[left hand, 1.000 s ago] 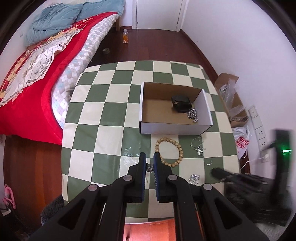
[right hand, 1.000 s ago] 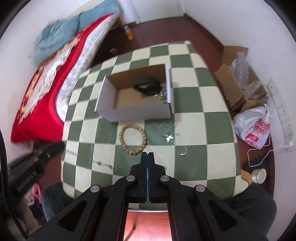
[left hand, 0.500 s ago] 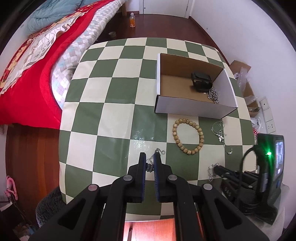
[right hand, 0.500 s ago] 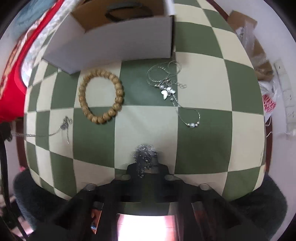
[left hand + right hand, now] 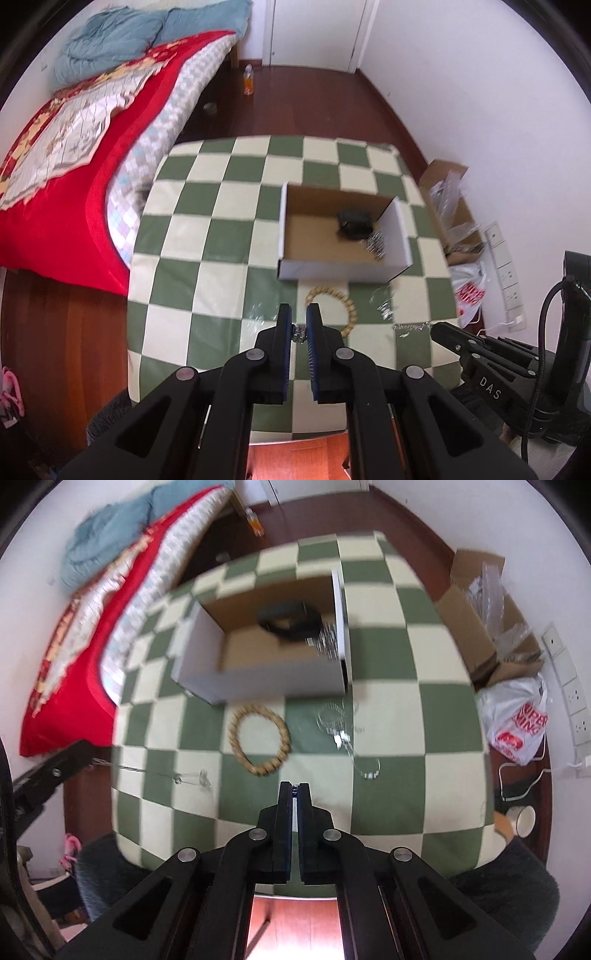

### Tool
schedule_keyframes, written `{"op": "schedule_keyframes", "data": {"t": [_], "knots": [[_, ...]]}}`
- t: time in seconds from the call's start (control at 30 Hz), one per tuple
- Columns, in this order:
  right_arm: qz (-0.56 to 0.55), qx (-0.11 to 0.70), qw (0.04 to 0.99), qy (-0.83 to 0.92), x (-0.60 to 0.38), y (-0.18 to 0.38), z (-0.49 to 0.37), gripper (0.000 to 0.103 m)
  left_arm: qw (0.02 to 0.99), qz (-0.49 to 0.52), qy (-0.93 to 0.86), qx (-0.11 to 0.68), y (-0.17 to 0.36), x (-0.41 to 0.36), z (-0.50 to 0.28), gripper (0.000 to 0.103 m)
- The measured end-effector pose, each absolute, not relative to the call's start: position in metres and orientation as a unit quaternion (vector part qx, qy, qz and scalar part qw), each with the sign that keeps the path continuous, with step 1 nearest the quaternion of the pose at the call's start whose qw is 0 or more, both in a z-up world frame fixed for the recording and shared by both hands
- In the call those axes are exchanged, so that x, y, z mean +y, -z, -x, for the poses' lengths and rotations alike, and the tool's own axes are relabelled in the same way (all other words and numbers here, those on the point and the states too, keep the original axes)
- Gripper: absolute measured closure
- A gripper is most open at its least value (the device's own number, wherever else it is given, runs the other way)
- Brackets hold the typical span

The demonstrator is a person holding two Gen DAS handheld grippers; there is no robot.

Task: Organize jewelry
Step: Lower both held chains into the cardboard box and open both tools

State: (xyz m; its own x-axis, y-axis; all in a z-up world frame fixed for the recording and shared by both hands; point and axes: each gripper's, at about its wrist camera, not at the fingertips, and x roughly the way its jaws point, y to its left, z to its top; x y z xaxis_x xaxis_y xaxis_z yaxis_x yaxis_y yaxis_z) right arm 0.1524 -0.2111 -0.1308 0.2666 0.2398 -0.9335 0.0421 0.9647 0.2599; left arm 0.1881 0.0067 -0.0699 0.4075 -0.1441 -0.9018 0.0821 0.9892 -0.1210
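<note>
A thin silver chain (image 5: pixel 298 333) is pinched between the clenched left gripper (image 5: pixel 298 321) above the green-and-cream checkered table (image 5: pixel 207 258), while the right gripper (image 5: pixel 294 794) is clamped on what looks like another silver chain (image 5: pixel 412 326).

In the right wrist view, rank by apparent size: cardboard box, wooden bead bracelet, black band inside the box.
1. cardboard box
2. wooden bead bracelet
3. black band, though it lies farther from the camera, so its place after the bracelet is unsure.

Red bedspread (image 5: pixel 70 206), orange bottle (image 5: pixel 248 80), plastic bag (image 5: pixel 517 720), cup (image 5: pixel 522 820)
</note>
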Motion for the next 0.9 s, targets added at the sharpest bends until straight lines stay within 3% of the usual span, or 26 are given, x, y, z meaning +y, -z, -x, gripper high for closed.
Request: {"op": "schedule_keyframes", "data": {"t": [0.5,0.73,0.9], "knots": [[-0.102,0.546,0.829,-0.073,-0.212,0.035,-0.213,0.101,0.86,0.033,0.101,0.499,-0.003,-0.014,-0.257,0.098],[-0.099,0.554,0.824,-0.069,-0.209,0.039,-0.255,0.101,0.84,0.029,0.099,0.532,0.031,-0.024,-0.307,0.098],[-0.101,0.583,0.803,-0.069,-0.202,0.076,-0.285,0.101,0.813,0.049,0.093,0.573,0.073,-0.022,-0.337,0.098]]}}
